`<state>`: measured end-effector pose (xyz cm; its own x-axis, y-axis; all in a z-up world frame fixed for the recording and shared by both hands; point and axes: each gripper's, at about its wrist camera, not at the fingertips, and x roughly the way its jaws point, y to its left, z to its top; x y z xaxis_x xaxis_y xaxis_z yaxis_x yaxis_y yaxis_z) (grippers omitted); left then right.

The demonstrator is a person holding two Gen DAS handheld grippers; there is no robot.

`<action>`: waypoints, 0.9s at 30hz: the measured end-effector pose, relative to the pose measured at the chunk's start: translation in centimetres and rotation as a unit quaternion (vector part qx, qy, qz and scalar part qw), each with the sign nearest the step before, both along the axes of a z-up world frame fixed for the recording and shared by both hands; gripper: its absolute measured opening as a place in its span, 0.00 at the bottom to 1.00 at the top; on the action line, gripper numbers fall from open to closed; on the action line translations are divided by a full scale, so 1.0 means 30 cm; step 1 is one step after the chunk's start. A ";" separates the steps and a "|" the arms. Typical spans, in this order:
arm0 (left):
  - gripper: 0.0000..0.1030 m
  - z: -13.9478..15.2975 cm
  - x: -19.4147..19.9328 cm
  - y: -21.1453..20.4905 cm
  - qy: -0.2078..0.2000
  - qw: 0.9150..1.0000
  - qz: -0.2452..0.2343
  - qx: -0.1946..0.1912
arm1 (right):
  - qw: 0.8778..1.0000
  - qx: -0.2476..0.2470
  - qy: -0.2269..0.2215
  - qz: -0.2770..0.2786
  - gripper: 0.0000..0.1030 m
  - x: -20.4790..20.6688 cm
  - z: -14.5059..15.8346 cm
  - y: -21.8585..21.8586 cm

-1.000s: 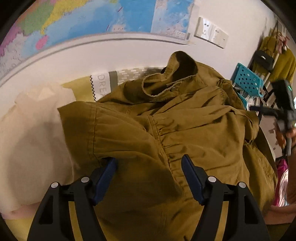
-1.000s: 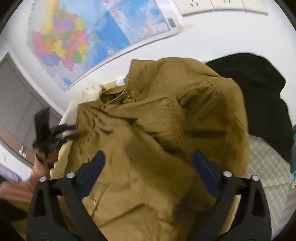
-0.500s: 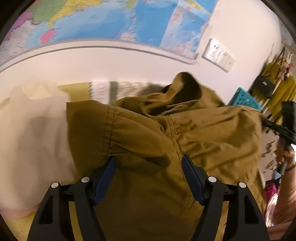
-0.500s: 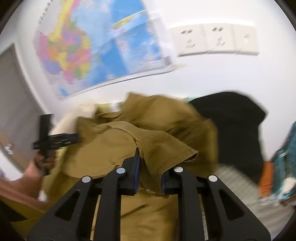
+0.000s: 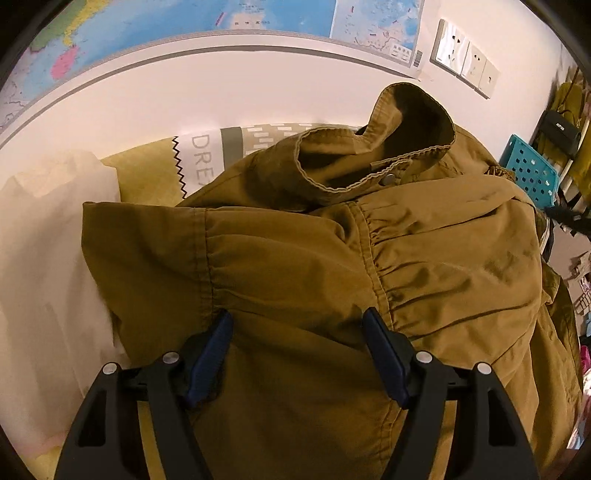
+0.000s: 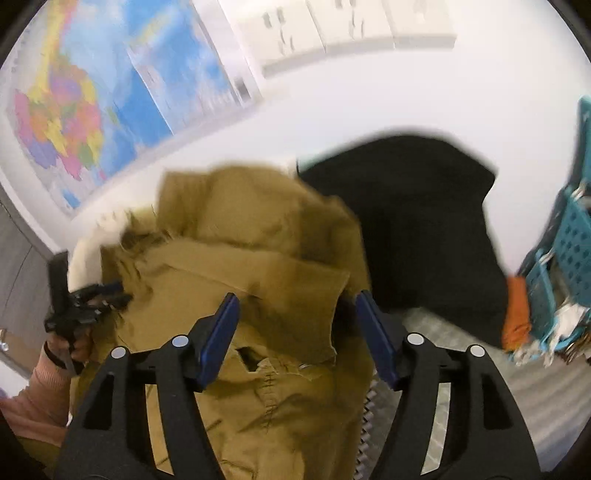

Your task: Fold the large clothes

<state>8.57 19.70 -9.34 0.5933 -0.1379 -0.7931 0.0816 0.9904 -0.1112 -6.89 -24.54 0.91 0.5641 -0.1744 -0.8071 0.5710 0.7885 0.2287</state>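
Observation:
An olive-brown jacket [image 5: 443, 266] lies spread over the bed, its snap collar [image 5: 406, 110] standing up at the far side. My left gripper [image 5: 297, 317] hovers low over the near left part, jaws wide apart; the cloth lies flat between them and the fingertips [image 5: 221, 328] dip at a fold. In the right wrist view a loose flap of the jacket [image 6: 295, 295] sits between the blue pads of my right gripper [image 6: 297, 297]. Its jaws are opening and no longer press the cloth. The left gripper [image 6: 85, 302], held by a hand, shows at the jacket's left edge.
A black garment [image 6: 406, 221] lies right of the jacket against the wall. A white garment [image 5: 48, 240] lies on its left. Behind are a printed pillow [image 5: 207, 155] and a wall map [image 5: 184, 22]. A teal basket [image 6: 569, 251] with orange cloth [image 6: 517, 314] stands at far right.
The right gripper went from wide to shut on a jacket fold, lifted it, and now stands apart again with the flap loose. The left gripper sank closer to the jacket, jaws unchanged.

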 end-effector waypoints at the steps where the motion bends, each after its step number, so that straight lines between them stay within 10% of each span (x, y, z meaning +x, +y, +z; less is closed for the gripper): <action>1: 0.68 0.002 -0.001 -0.001 0.000 1.000 0.001 0.002 | 1.000 -0.009 -0.015 0.014 0.62 0.003 0.022 0.027; 6: 0.68 -0.002 -0.004 -0.023 -0.002 0.999 0.009 0.038 | 0.994 -0.021 0.005 0.107 0.52 0.138 -0.011 0.159; 12: 0.70 0.058 -0.082 -0.027 -0.027 0.996 0.043 0.077 | 0.994 -0.007 0.091 0.057 0.27 0.230 -0.243 0.055; 17: 0.78 0.165 -0.261 0.024 -0.075 0.994 0.050 0.059 | 0.997 0.015 0.049 0.056 0.59 0.161 -0.168 0.079; 27: 0.82 0.062 -0.591 0.133 -0.027 0.997 0.054 -0.056 | 0.997 0.073 -0.005 0.026 0.80 -0.237 -0.015 0.197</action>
